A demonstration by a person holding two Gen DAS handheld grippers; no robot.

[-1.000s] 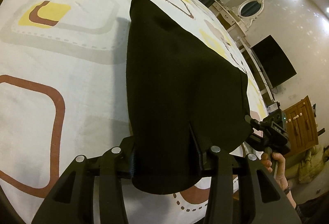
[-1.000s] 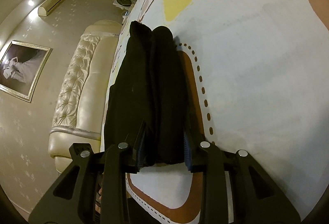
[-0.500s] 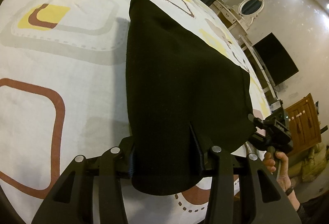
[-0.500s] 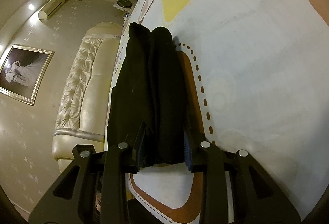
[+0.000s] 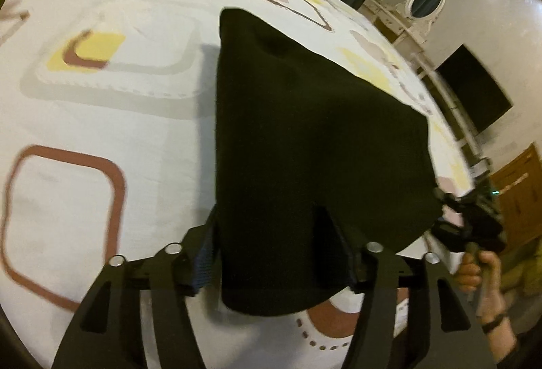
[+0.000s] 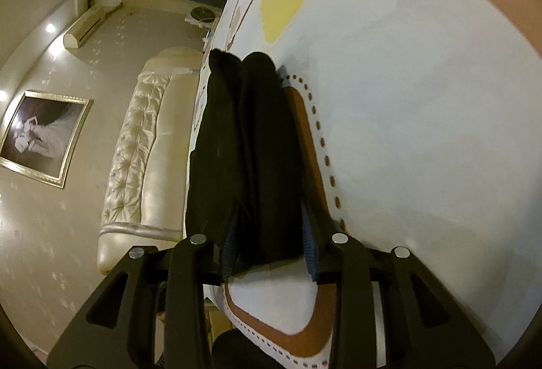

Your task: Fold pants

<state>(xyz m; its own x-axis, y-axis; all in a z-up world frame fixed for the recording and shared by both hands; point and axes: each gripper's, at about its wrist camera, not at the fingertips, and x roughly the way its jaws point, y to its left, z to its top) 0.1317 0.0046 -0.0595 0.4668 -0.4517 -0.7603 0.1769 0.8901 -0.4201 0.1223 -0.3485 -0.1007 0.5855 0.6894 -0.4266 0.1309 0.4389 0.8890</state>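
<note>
Black, soft cloth is what must be handled: the pants (image 5: 305, 138) are lifted off the bed cover (image 5: 101, 118) at the near edge and hang between both tools. The left gripper (image 5: 281, 253) is pinching one near corner, and the cloth droops below its fingers. The right gripper (image 6: 267, 243) is pinching the other corner, where several layers are bunched between the pads (image 6: 309, 245). The far end seems to rest on the cover, ahead of both grippers. The fabric is judged light and limp, not slippery; it will sag if held slack. Hold is best taken at the edge corners, through all layers.
</note>
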